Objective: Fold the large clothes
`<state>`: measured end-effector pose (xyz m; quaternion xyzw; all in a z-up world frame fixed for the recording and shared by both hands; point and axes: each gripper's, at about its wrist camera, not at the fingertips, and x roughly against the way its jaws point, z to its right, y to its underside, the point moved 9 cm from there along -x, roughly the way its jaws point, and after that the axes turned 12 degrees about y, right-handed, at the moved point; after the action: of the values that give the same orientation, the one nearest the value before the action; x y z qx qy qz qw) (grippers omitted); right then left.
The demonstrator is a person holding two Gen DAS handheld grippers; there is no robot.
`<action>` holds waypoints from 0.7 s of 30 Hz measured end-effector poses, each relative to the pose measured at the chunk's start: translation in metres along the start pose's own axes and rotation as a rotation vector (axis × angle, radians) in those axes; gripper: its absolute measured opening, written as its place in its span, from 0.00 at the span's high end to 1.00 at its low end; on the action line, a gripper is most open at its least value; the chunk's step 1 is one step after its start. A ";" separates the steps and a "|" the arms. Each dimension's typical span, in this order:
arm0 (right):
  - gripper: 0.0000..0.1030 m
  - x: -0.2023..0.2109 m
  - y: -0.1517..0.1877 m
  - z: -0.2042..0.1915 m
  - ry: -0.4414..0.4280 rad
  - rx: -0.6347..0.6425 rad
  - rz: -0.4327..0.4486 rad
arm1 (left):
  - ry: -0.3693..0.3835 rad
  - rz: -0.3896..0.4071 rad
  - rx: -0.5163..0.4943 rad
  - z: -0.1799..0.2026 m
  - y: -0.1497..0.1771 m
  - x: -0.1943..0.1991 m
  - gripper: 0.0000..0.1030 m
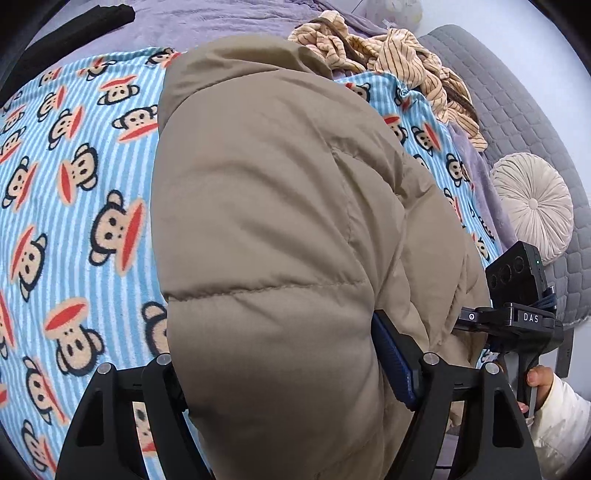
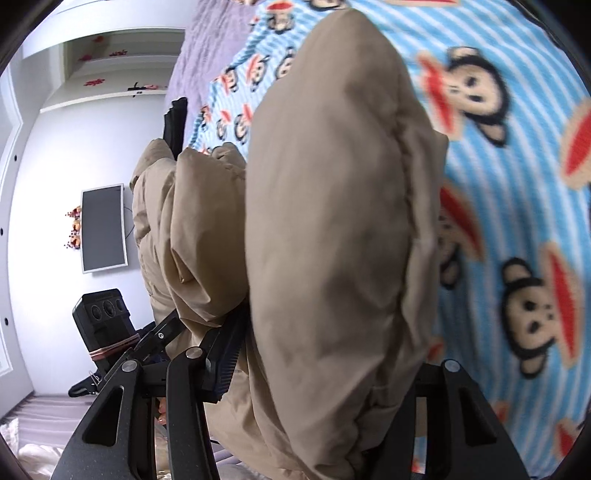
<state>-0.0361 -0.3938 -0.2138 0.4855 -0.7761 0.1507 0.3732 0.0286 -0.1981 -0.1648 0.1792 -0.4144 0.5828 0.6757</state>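
Observation:
A puffy tan down jacket [image 1: 266, 206] lies lengthwise on a blue striped monkey-print blanket [image 1: 74, 177], its near end raised off it. My left gripper [image 1: 280, 369] is shut on that near end, and the padding bulges out between the black fingers. The blue pad [image 1: 391, 362] presses into its right side. In the right wrist view the same jacket [image 2: 332, 206] fills the space between the fingers of my right gripper [image 2: 332, 362], which is shut on it. The left pad [image 2: 225, 354] presses the fabric; the right finger is mostly hidden. A hand [image 1: 541, 380] holds the right gripper's handle.
A heap of beige striped clothes [image 1: 388, 55] lies at the blanket's far end on a purple sheet [image 1: 221, 18]. A round pleated cushion [image 1: 532, 199] leans on the grey quilted bed frame [image 1: 509, 96]. A wall screen [image 2: 103, 229] and shelves show to the left.

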 end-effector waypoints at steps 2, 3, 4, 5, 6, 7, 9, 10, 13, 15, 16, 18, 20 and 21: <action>0.48 -0.010 0.002 -0.020 -0.015 0.011 0.012 | 0.017 0.004 -0.007 -0.019 -0.005 0.016 0.23; 0.48 -0.016 0.002 -0.033 -0.019 0.016 0.021 | 0.021 0.000 -0.013 -0.030 -0.009 0.024 0.23; 0.48 -0.021 0.002 -0.042 -0.010 0.022 0.033 | 0.021 -0.006 -0.014 -0.043 -0.010 0.031 0.23; 0.48 -0.027 0.003 -0.052 0.004 0.026 0.046 | 0.023 -0.011 -0.014 -0.056 -0.012 0.038 0.23; 0.48 -0.035 0.003 -0.061 0.011 0.021 0.058 | 0.025 -0.015 -0.014 -0.070 -0.015 0.045 0.23; 0.48 -0.043 0.005 -0.071 0.006 0.013 0.065 | 0.021 -0.018 -0.015 -0.082 -0.017 0.052 0.23; 0.48 -0.058 0.012 -0.084 -0.005 0.008 0.066 | 0.002 -0.018 -0.020 -0.112 -0.022 0.070 0.23; 0.48 -0.068 0.012 -0.096 -0.011 0.008 0.063 | -0.007 -0.014 -0.023 -0.126 -0.024 0.079 0.23; 0.48 -0.097 0.015 -0.128 -0.022 0.033 0.049 | -0.038 0.003 -0.011 -0.168 -0.034 0.102 0.23; 0.48 -0.115 0.016 -0.148 -0.034 0.055 0.031 | -0.065 0.010 0.002 -0.193 -0.043 0.110 0.23; 0.48 -0.125 0.016 -0.159 -0.037 0.069 0.020 | -0.085 0.015 0.010 -0.205 -0.047 0.111 0.23; 0.48 -0.143 0.016 -0.177 -0.017 0.115 -0.001 | -0.133 0.018 0.021 -0.226 -0.049 0.107 0.23; 0.46 -0.158 0.011 -0.187 0.037 0.161 -0.008 | -0.167 0.023 0.030 -0.234 -0.047 0.098 0.23; 0.46 -0.163 0.006 -0.187 0.084 0.187 -0.005 | -0.175 0.029 0.027 -0.234 -0.046 0.095 0.23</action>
<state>0.0804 -0.1747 -0.2049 0.5132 -0.7412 0.2417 0.3589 0.1513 0.0209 -0.2191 0.2328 -0.4663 0.5801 0.6260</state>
